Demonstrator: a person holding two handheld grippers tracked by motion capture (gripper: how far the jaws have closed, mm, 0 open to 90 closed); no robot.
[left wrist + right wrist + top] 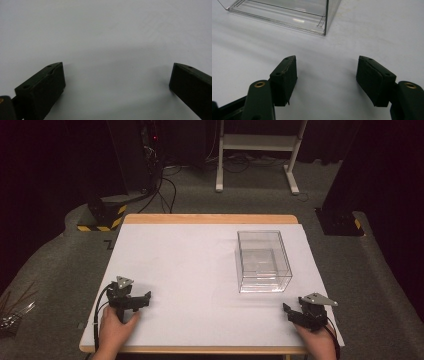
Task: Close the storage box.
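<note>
**Both grippers parked low on the surface, jaws apart, nothing held**

I've got the left gripper (145,297) at the near-left corner of the surface (190,265), held by the left hand (114,330). Its grey 3-cornered plate (124,281) sits on top and a black cable (98,307) loops off its left side. Jaws point right, toward the middle of the surface. From the left gripper view (117,75) I see the 2 jaws spread wide with bare white surface between them. Nothing gripped.

Right gripper (286,309) is at the near-right corner, right hand (320,342) behind it, grey plate (318,299) on top. Jaws point left and slightly away from me. From the right gripper view (327,66) the 2 jaws stand well apart over white surface, nothing between them.

The clear box (263,261) stands upright on the right half of the surface, ahead of the right gripper and apart from it, well apart from the left one. It's transparent and looks empty to me. In the right gripper view its near bottom corner (324,31) sits just beyond the jaw tips, not touching.

The surface is white with a wooden edge (210,218) along the far side. Beyond it: grey carpet floor (60,260), a white frame stand (257,150), black cabling (165,185) and a yellow-black striped base (102,220) at far left.
</note>
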